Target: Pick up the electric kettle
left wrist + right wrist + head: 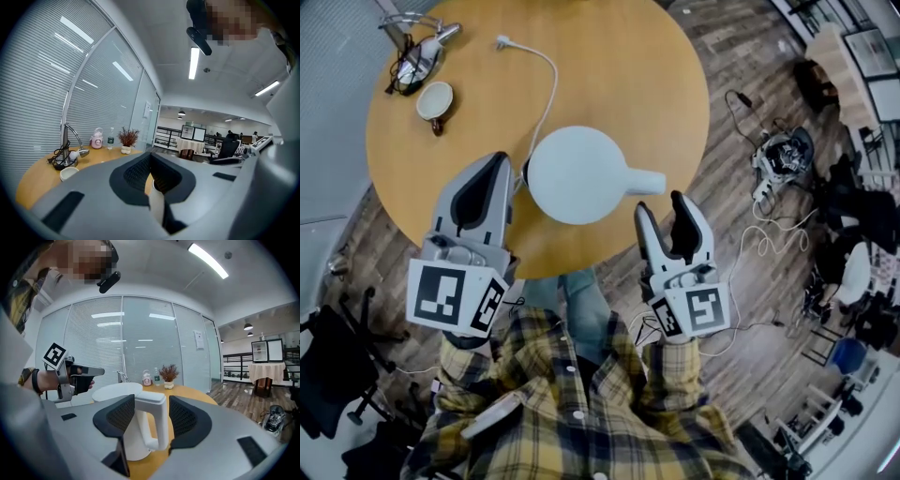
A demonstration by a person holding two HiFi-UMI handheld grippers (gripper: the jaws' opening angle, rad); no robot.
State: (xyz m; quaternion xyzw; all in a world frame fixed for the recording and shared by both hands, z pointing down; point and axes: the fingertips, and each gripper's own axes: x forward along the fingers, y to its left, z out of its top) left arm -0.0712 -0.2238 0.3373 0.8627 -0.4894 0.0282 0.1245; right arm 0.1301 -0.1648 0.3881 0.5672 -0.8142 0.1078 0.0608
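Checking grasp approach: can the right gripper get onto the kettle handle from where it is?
Probably yes. The right gripper is open, the handle of the kettle lines up with the gap between its jaws, and nothing stands between them.

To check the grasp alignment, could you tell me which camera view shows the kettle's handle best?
The right gripper view: the kettle's handle stands upright, in full, between the right gripper's open jaws. The head view shows it only from above, as a short stub. The left gripper view doesn't show it.
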